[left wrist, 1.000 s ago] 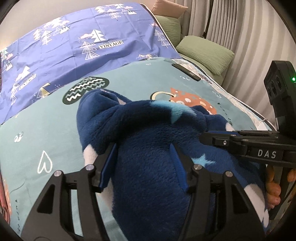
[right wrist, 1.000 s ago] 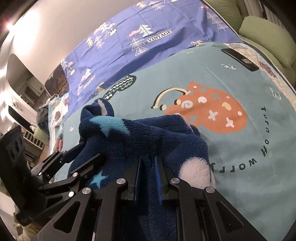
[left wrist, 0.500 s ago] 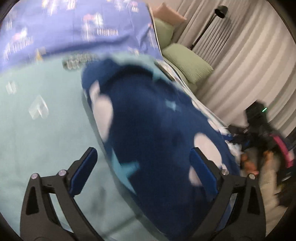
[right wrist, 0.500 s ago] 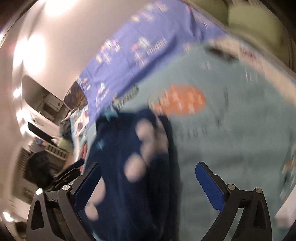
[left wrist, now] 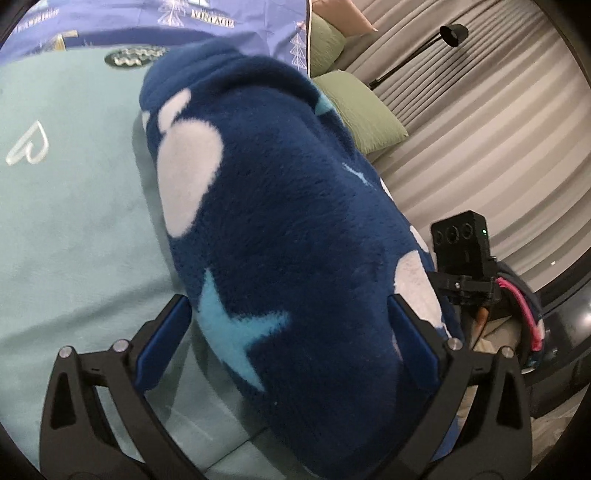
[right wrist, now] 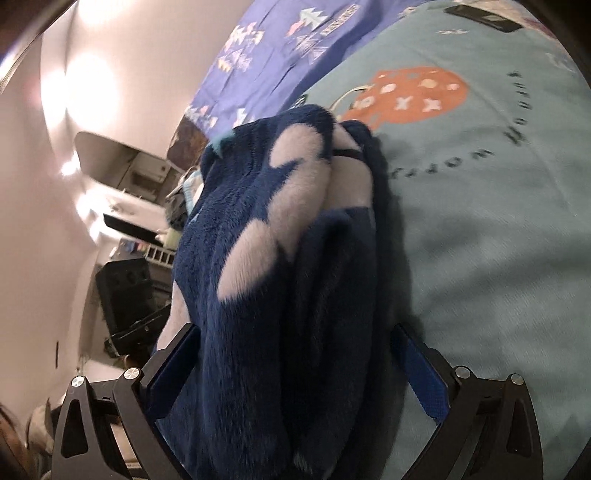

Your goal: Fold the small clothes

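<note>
A dark blue fleece garment [left wrist: 280,236] with white spots and light blue stars lies folded in a thick bundle on the teal bedspread [left wrist: 66,229]. My left gripper [left wrist: 291,339] is open, its blue pads wide apart on either side of the bundle's near end. In the right wrist view the same garment [right wrist: 295,266] fills the gap of my right gripper [right wrist: 295,369], which is open too, with jaws spread beside the fleece. The right gripper's body [left wrist: 461,254] shows at the garment's far right side in the left wrist view.
A purple sheet with tree prints [left wrist: 110,22] covers the far part of the bed. Green pillows [left wrist: 358,110] and a curtain [left wrist: 480,129] are at the right. A black remote [right wrist: 480,18] lies on the bedspread. Shelves and clutter [right wrist: 140,221] stand at the left.
Both grippers were shut on the fleece a second ago. They have opened wide and let the garment go; it now lies folded on the bedspread.
</note>
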A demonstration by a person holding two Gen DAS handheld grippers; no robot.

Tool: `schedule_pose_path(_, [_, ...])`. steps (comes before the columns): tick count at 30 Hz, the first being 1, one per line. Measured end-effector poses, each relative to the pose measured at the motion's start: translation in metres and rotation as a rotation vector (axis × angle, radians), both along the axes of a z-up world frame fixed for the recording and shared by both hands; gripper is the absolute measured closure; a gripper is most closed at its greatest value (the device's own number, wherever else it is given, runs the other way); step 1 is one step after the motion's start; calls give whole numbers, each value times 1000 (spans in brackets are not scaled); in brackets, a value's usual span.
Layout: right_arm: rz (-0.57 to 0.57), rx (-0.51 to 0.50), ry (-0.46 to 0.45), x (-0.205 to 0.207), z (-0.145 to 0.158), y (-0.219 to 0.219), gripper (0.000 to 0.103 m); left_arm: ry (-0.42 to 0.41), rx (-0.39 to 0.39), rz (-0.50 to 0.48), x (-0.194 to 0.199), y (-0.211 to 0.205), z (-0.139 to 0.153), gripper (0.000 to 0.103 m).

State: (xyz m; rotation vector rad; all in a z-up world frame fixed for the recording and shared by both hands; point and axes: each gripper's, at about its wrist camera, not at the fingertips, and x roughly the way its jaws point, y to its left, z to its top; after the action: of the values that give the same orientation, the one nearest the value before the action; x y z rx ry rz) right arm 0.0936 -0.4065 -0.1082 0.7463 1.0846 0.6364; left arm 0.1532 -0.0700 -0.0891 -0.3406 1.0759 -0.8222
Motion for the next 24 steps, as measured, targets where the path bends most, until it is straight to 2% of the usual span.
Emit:
schedule_pose_path(6, [68, -19, -8, 20, -2, 16, 0, 104, -55, -53, 15, -6, -15, 0])
schedule_pose_path(11, [97, -13, -25, 28, -4, 21, 0, 91, -67, -69, 14, -11, -16, 0])
schedule_pose_path(24, [60, -38, -54, 31, -1, 33, 0, 80, -60, -78, 7, -19, -12, 0])
